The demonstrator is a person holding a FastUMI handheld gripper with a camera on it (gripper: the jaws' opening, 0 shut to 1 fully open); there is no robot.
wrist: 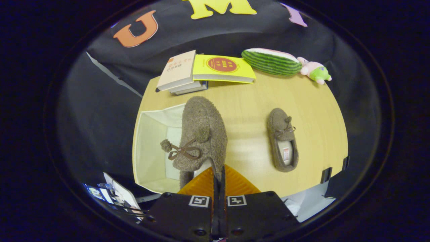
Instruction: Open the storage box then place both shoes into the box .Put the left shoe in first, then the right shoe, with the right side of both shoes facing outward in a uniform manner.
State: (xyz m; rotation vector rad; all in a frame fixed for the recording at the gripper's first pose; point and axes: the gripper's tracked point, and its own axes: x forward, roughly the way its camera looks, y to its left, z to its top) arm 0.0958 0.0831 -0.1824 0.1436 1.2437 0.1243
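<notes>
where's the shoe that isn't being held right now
The loose shoe lies flat on the table, right of the held shoe, beyond the gripper.

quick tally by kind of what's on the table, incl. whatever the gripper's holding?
Shoes: 2, one pinched by the gripper over the open storage box, one lying on the table
Storage boxes: 1
Books: 4
Plush toys: 2
Total: 9
</notes>
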